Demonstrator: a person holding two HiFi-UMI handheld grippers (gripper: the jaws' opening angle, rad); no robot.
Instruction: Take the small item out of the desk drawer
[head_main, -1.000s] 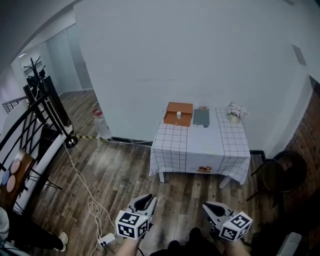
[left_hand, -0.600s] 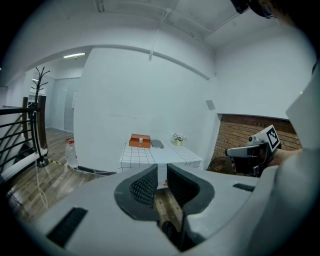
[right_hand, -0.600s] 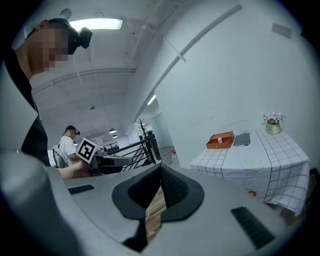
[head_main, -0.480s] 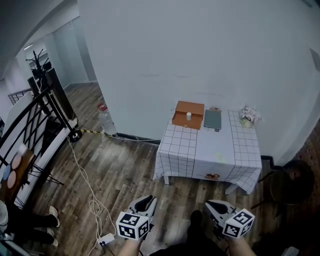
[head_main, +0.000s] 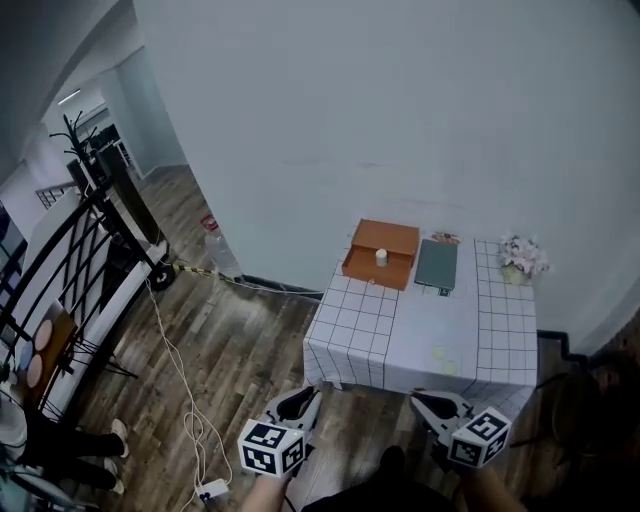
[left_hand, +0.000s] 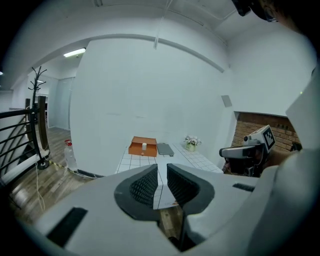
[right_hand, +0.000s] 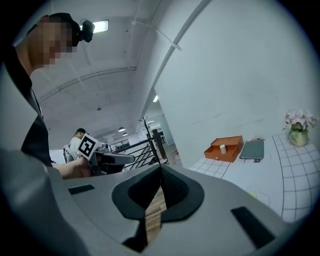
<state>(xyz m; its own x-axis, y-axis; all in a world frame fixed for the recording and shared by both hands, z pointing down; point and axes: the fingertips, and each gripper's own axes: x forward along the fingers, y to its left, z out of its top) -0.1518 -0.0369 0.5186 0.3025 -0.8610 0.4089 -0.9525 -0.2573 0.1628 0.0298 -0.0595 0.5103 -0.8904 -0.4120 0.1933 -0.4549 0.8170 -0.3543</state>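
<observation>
You are holding both grippers low in front of you, side by side and apart from each other, both pointing toward the counter (head_main: 400, 335). Your left gripper (left_hand: 161, 169) is sitting closed: in the left gripper view its two dark ribbed pads are lying almost together, with only a thin slit between them and nothing in it. Your right gripper (right_hand: 160, 170) is closed as well, its pads meeting at the tips and gripping nothing. Each gripper is showing in the other's view, off to the side.

The counter is standing against the white wall (head_main: 400, 120) and is wearing a white cloth with a dark grid. The orange drawer (head_main: 381, 270) is sitting at its far left corner, close to the wall. The small white item (head_main: 381, 257) is standing upright at the middle of that drawer; you cannot tell from here whether it is resting inside the drawer or on top of it. It is lying well apart from both grippers, at the far side of the counter.

Just beside the drawer, on its right, a flat grey case (head_main: 437, 265) is lying on the cloth, and a small flower pot (head_main: 523, 260) is standing at the far right corner. To the left of the counter, a plastic bottle (head_main: 213, 243) is standing by the wall, and a white cable (head_main: 170, 360) is trailing across the wooden floor (head_main: 250, 350).
</observation>
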